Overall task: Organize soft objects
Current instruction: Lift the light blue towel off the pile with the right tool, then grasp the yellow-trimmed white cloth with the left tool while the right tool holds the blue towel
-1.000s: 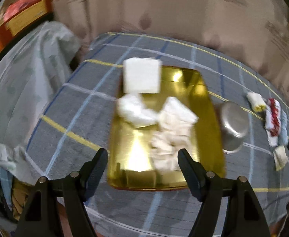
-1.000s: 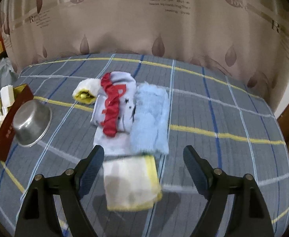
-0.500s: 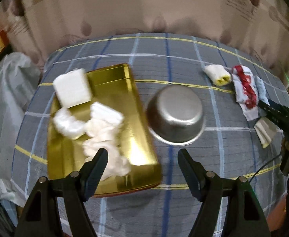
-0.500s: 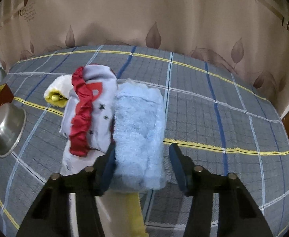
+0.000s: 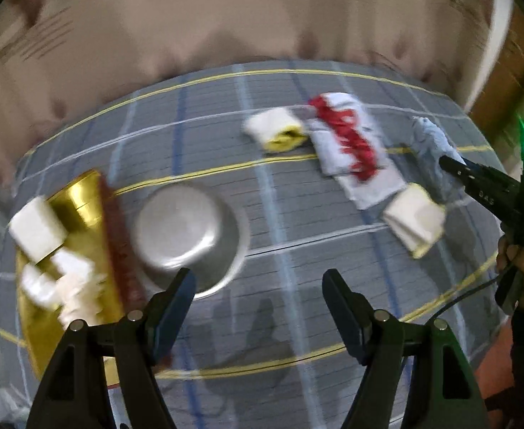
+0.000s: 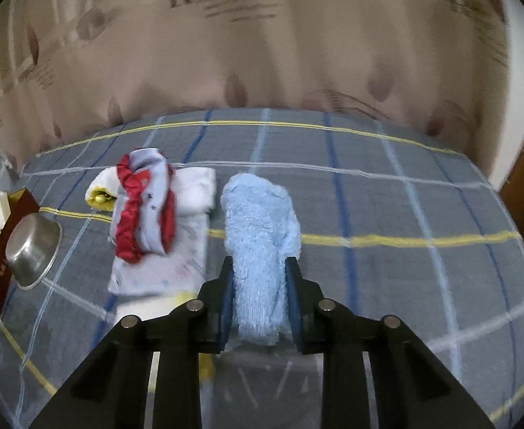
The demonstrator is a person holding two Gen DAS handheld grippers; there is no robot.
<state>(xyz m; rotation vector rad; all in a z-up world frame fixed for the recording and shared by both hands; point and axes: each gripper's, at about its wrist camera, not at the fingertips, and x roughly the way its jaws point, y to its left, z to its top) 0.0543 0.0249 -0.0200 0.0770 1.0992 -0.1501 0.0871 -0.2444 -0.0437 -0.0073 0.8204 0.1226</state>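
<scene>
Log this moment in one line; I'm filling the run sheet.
right gripper: just closing, pads squeezing blue fluffy cloth | left gripper: open, empty, beside steel bowl

Gold tray [image 5: 79, 193] motion-blurred, contents indistinct; yellow-edged cloth [image 6: 147, 305] half-hidden behind fingers.

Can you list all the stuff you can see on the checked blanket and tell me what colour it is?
fluffy cloth: 1, light blue, between the right gripper's pads
red-trimmed garment: 1, pale grey and red, left of the fluffy cloth
rolled cloth: 1, white and yellow, behind the garment
folded cloth: 1, cream, near side
bowl: 1, steel, beside the tray
tray: 1, gold, far left, holding white pieces
blanket: 1, grey checked
left gripper: open, empty
right gripper: just closed on the fluffy cloth
</scene>
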